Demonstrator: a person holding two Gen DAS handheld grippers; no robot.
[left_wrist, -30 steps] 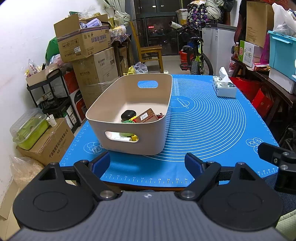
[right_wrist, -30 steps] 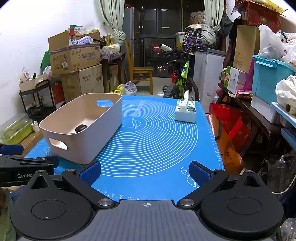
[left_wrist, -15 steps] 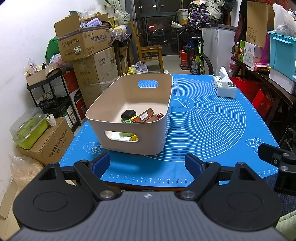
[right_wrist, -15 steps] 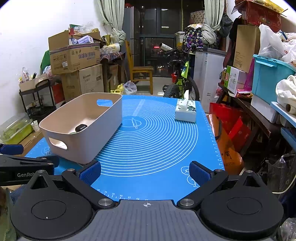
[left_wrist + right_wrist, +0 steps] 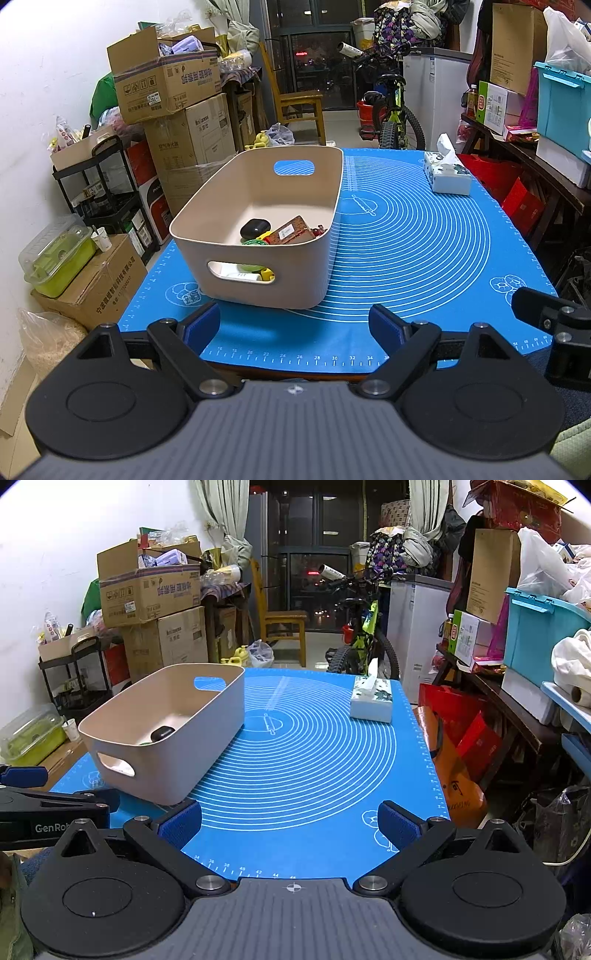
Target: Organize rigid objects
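Note:
A beige bin (image 5: 295, 280) with cut-out handles stands on the left half of the blue mat (image 5: 424, 258). Inside it lie a black case (image 5: 254, 228), a brown box (image 5: 291, 233), and several small yellow, green and red items. My left gripper (image 5: 294, 325) is open and empty, held back over the near mat edge in front of the bin. My right gripper (image 5: 290, 825) is open and empty over the near right part of the mat (image 5: 314, 760). The bin (image 5: 177, 760) is to its left, with the black case (image 5: 162, 733) showing inside.
A tissue box (image 5: 447, 173) (image 5: 371, 701) stands at the far right of the mat. Cardboard boxes (image 5: 166, 85), a black shelf cart (image 5: 96, 192) and a bicycle (image 5: 391, 110) crowd the floor around the table. A cluttered bench (image 5: 517, 686) runs along the right.

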